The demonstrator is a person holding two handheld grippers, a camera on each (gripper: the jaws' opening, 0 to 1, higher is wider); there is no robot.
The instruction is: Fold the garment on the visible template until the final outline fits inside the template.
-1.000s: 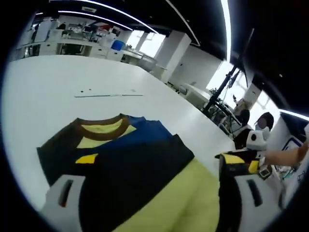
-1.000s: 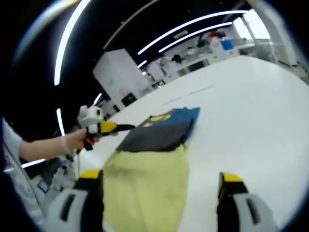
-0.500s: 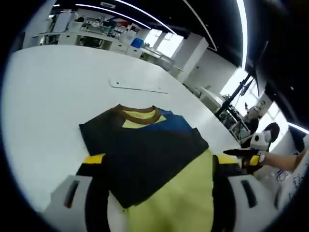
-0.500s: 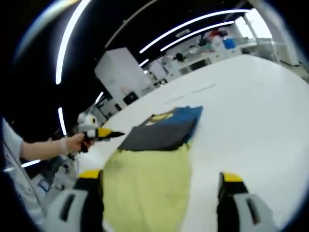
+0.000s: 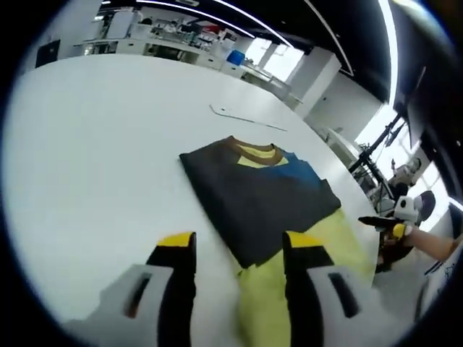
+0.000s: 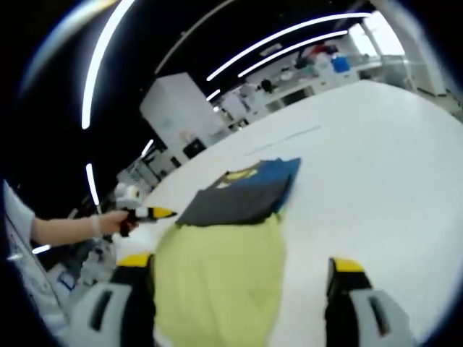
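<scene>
The garment is a shirt lying flat on the white table (image 5: pixel 87 144). Its dark folded upper part (image 5: pixel 253 191) has a brown-trimmed yellow collar (image 5: pixel 255 148) and a blue patch, and its yellow lower part (image 5: pixel 318 242) runs toward me. My left gripper (image 5: pixel 240 246) hovers at the garment's near left edge, jaws partly open, with the yellow hem's edge and bare table between them. In the right gripper view the yellow part (image 6: pixel 221 278) spreads between the wide-open jaws of my right gripper (image 6: pixel 240 266). The left gripper (image 6: pixel 145 213), in a hand, hangs left of the shirt (image 6: pixel 242 199).
A thin line mark (image 5: pixel 246 118) lies on the table beyond the collar, and shows faintly in the right gripper view as a line mark (image 6: pixel 286 137). The right gripper (image 5: pixel 391 220) and a person's hand show at the table's right edge. Desks and shelves stand far behind.
My left gripper's jaws have come closer together and it has drawn away to the garment's left edge. The right gripper and the garment have stayed put.
</scene>
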